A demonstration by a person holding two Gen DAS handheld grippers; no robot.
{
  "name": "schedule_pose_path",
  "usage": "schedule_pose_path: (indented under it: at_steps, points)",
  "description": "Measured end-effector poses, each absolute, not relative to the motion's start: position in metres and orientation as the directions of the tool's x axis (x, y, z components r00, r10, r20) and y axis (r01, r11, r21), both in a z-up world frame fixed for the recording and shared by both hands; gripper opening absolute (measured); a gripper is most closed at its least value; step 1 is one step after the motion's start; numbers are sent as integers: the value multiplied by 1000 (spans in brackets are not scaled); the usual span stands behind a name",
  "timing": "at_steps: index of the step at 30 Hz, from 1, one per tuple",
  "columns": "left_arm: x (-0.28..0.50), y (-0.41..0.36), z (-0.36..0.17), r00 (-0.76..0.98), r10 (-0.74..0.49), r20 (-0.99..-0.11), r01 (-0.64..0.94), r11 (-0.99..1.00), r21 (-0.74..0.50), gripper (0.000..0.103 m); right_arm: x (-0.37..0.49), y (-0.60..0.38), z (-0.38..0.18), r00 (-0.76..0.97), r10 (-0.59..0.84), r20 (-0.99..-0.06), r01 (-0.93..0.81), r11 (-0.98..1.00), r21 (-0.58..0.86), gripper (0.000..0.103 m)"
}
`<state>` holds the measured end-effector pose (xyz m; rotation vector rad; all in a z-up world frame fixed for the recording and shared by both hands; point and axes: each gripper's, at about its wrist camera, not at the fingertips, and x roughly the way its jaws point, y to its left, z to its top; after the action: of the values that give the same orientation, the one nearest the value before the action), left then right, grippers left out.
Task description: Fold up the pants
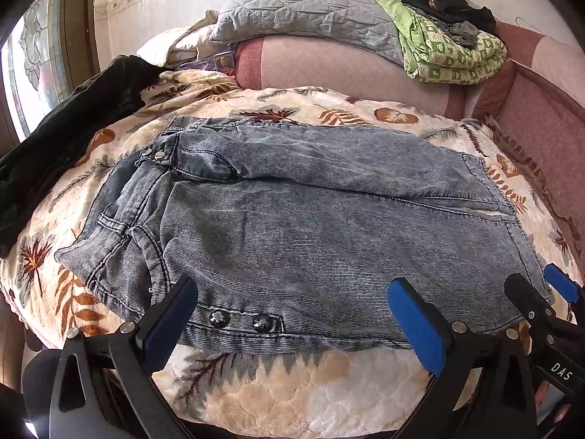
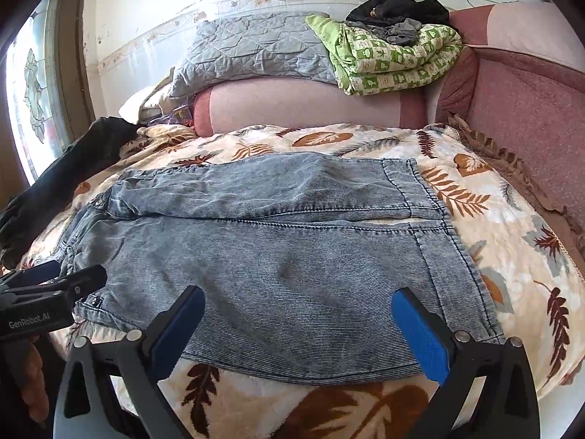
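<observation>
Grey-blue denim pants lie folded flat on a leaf-print blanket, waistband and studs to the left, leg hems to the right; they also show in the right wrist view. My left gripper is open and empty, just above the near edge by the waistband studs. My right gripper is open and empty over the near edge at the hem end. The right gripper also shows at the right of the left wrist view; the left gripper shows at the left of the right wrist view.
A dark garment lies on the blanket at the left. A pink sofa back rises behind and to the right, with a grey quilt, a green patterned blanket and black clothes on it. A window is at far left.
</observation>
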<state>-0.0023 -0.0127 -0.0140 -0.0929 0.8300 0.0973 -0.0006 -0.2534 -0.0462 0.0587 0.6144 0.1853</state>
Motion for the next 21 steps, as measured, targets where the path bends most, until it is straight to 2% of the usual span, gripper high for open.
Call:
schedule_pose_path:
  at_steps: [21]
  points:
    - [-3,-15,-14,670,53,-740,-119,992,-37,103,0,-254,-46,804,189,-563,-154,982,110,103]
